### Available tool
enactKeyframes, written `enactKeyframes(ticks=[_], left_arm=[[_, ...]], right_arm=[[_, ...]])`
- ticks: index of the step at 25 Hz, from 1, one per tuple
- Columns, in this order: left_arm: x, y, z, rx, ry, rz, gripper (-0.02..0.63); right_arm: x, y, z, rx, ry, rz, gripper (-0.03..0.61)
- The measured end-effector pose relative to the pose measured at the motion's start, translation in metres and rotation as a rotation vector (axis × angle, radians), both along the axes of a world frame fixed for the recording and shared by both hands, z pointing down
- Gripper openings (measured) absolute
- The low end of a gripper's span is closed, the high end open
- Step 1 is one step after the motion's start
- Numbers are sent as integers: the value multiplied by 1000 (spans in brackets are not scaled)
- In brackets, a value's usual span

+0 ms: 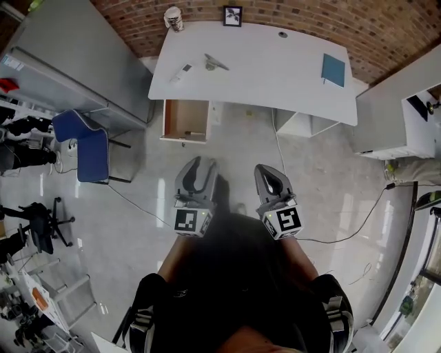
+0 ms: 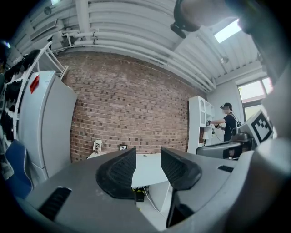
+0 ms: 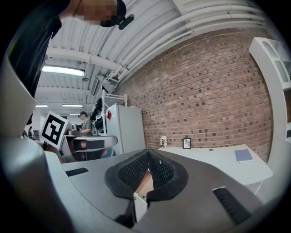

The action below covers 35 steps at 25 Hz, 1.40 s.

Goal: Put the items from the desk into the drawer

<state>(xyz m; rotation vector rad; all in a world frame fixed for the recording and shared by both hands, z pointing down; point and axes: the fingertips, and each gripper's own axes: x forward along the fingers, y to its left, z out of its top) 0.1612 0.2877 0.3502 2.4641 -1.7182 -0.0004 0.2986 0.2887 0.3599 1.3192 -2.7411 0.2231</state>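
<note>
Left gripper [image 1: 198, 164]: sat lower centre of the head view, jaws released, nothing between them.
Right gripper [image 1: 270, 172]: sat just right of it, jaws clenched on nothing.
Drawer [image 1: 183, 118]: stood open under the worktop's left end.
Worktop [image 1: 269, 76]: carried a blue notebook [image 1: 333, 69] at right, with a cup [image 1: 173, 18] and a picture frame [image 1: 233, 15] along the far edge.

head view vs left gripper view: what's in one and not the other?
Head view only: the open drawer at the desk's left end as pictured, the blue notebook and a small grey item on the desktop.

Left gripper view only: a person standing at white shelves, and the ceiling pipes.

Both: the white desk, the cup, the picture frame, the brick wall, and the left tongs, jaws apart with nothing between them.
</note>
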Motion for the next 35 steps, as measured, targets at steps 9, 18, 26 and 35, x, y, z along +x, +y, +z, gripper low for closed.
enactKeyframes(ticks=[9, 18, 26, 35], left_arm=[[-44, -113, -2, -9, 10, 39, 167], [-96, -203, 6, -23, -7, 82, 176], [-112, -263, 27, -58, -30, 113, 184], [-99, -341, 75, -133, -79, 149, 201]], right_arm=[[-43, -105, -8, -5, 22, 38, 0], [-96, -199, -5, -19, 34, 68, 0], [-119, -253, -4, -33, 30, 83, 0], [-124, -324, 17, -62, 31, 61, 0]])
